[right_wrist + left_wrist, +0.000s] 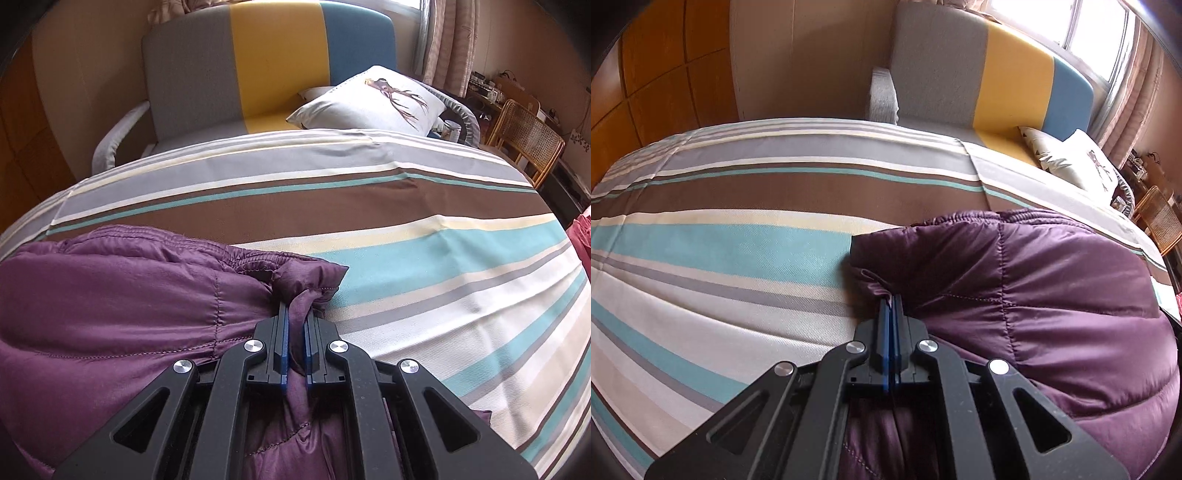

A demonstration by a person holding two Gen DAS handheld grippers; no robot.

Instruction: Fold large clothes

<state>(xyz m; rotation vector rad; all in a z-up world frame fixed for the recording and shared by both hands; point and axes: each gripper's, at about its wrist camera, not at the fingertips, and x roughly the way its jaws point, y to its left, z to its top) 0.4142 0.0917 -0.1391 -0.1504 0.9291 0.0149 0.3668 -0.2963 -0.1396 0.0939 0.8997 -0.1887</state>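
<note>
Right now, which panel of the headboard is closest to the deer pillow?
The blue panel, at the window end; the deer pillow lies just before it, while the yellow and grey panels stand further away.

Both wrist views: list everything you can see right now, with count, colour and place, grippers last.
Padded garment: one, purple, on the bed, both near corners gripped.
Bedspread: one, striped teal, brown, grey, cream, covering the bed.
Sofa: one, grey, yellow, blue, behind the bed.
Cushion: one, white with antler print, on the sofa.
Wicker chair: one, tan, far right.
Curtain: beige, by the window.
Left gripper: black, shut on garment.
Right gripper: black, shut on garment.
</note>
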